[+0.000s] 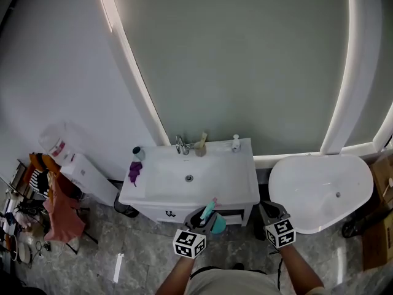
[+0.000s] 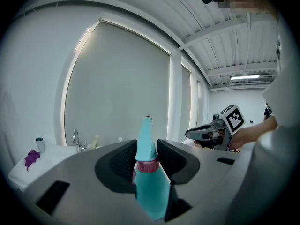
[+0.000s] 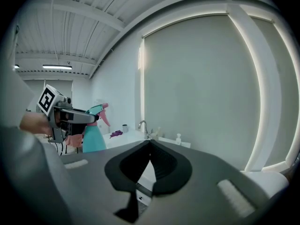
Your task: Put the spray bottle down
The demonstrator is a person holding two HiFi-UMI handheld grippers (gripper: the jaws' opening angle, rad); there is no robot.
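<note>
Left gripper pinches the teal spray bottle by its neck, just near of the white vanity counter, so best carry it upright over bare top right of the basin and seat its base flat before letting go.

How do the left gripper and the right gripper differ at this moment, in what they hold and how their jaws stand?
The left gripper grips a teal spray bottle by its neck; the right gripper holds nothing. The left gripper's jaws stand apart around the bottle; the right gripper's jaws meet at their tips. Both face the grey wall panel.
</note>
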